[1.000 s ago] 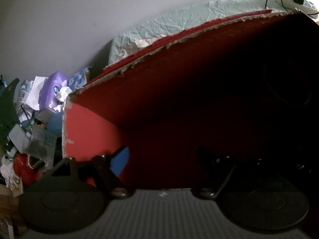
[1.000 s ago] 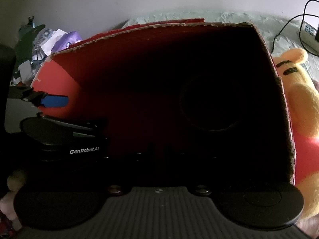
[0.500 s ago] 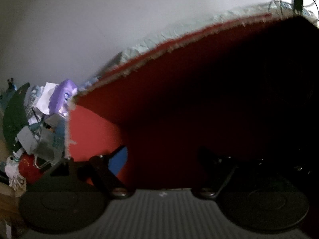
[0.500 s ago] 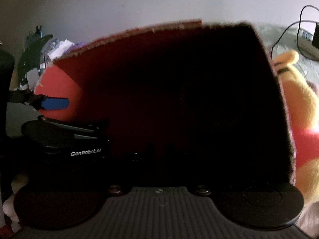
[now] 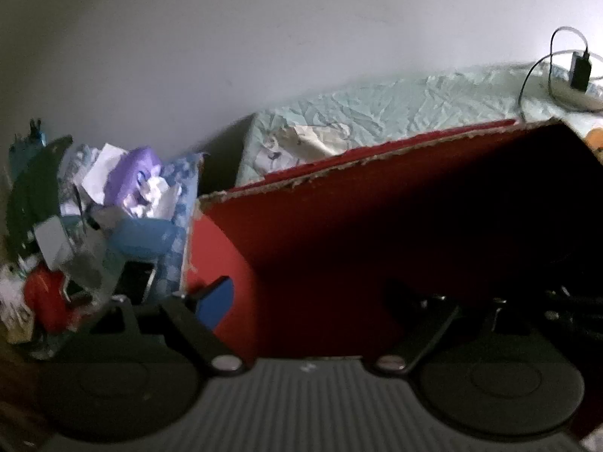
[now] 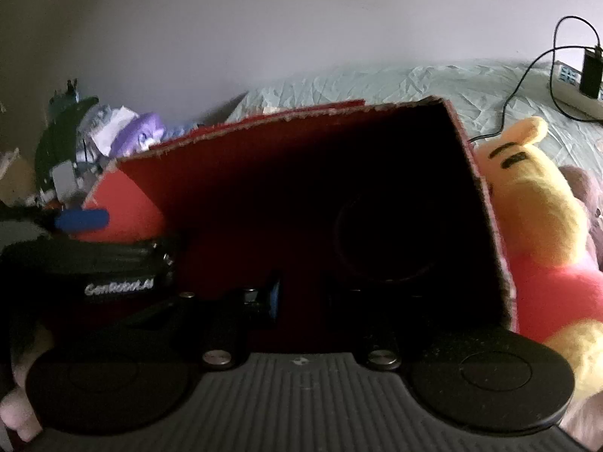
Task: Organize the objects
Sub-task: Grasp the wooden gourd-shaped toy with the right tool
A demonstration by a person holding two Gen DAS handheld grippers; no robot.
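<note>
On the bed (image 6: pixel 414 83), red box (image 5: pixel 377 207) now lower, both grippers inside.

A bed (image 6: pixel 395 86) covered by a crumpled pale green sheet (image 5: pixel 407 109) runs across the upper right of both frames, against a plain wall. On it sits an open red cardboard box (image 6: pixel 301 173), filling the frame centre. A yellow plush bear in a red shirt (image 6: pixel 535 226) lies just right of the box, touching its side. In the upper right corner lie a white power strip (image 6: pixel 576 92) with a black charger (image 6: pixel 591 71) and cable.
</note>
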